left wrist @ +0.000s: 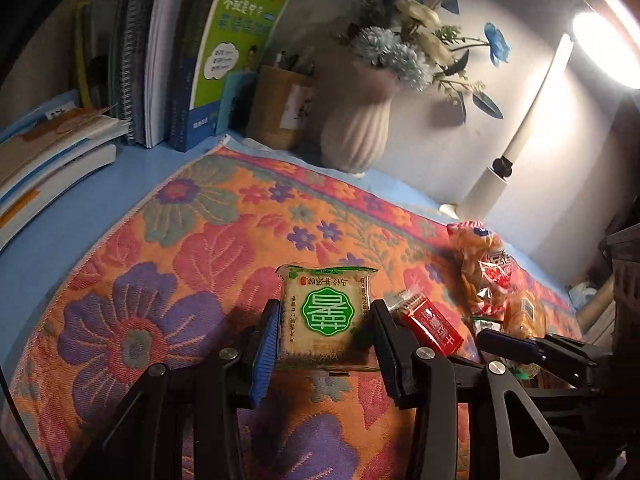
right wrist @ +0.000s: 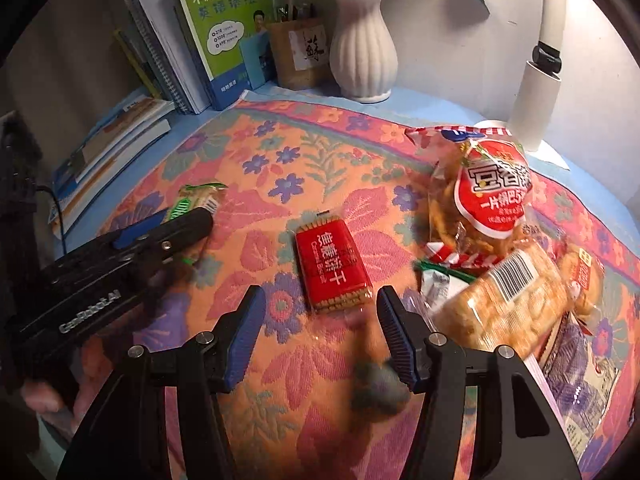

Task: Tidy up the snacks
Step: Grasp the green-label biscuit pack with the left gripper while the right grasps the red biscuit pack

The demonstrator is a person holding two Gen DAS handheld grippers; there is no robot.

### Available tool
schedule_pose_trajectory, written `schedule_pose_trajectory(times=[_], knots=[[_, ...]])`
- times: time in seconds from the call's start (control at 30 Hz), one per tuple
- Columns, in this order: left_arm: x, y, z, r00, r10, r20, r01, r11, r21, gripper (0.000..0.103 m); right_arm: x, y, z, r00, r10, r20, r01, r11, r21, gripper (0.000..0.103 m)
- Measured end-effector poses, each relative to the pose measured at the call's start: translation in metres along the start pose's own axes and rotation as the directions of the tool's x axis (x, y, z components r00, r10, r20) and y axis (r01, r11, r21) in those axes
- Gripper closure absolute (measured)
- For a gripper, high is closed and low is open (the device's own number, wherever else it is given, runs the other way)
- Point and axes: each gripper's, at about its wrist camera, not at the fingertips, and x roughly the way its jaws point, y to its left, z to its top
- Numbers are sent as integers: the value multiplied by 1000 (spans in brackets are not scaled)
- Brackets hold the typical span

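Note:
A square cracker packet with a green label (left wrist: 326, 316) lies on the flowered cloth (left wrist: 180, 260), and my left gripper (left wrist: 326, 308) is shut on it, a pad pressed against each side. The right wrist view shows the same left gripper (right wrist: 188, 220) over that packet (right wrist: 196, 196) at the left. A red caramel biscuit packet (right wrist: 334, 266) lies flat just beyond my right gripper (right wrist: 320, 294), which is open with nothing between its fingers. In the left wrist view the red packet (left wrist: 432, 324) sits right of my grip, with the right gripper (left wrist: 508, 346) beside it.
At the right lie a big red-labelled snack bag (right wrist: 480, 192) and a clear cracker pack with a barcode (right wrist: 508, 296). Books (right wrist: 224, 28), a pen holder (right wrist: 298, 52), a white vase (right wrist: 362, 48) and a lamp post (right wrist: 534, 96) line the back. A dark basket (left wrist: 624, 280) stands at far right.

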Motion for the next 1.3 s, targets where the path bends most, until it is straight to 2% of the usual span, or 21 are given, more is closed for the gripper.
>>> schedule_pose_trajectory(times=[0.13,0.27,0.4,0.53,0.63,0.73,0.77,0.83,1.03,1.2,1.3], knots=[[0,4,2,1000,0,1,0,1000,-18,60,15,4,10,998,-54,20,54,998,-27,46],[0,6,1,1000,-3,1,3,1000,-26,60,19,15,12,999,-31,42,33,998,-56,47],[0,7,1,1000,-1,5,2,1000,-29,60,29,21,11,994,-99,45,103,991,-86,47],[0,6,1,1000,-3,-1,3,1000,-31,60,37,4,13,999,-42,23,42,999,-17,47],[1,6,1,1000,-8,-6,8,1000,-28,60,38,4,13,999,-39,26,40,999,-21,48],[2,5,1,1000,-14,-9,13,1000,-23,60,35,11,8,998,-60,37,62,997,-47,60],[2,5,1,1000,-16,-8,15,1000,-24,60,34,14,7,997,-60,42,62,996,-62,68],[1,6,2,1000,-22,-4,22,999,-26,60,31,20,2,996,-75,44,79,993,-91,70],[-1,-1,0,1000,-11,7,11,1000,17,60,12,24,-27,997,-68,35,72,991,-116,70],[1,-1,0,1000,-12,-6,12,1000,17,60,-22,14,-72,997,-69,33,72,991,-110,70],[2,-1,0,1000,-12,-12,12,1000,15,60,-44,2,-99,994,-104,42,108,989,-99,70]])
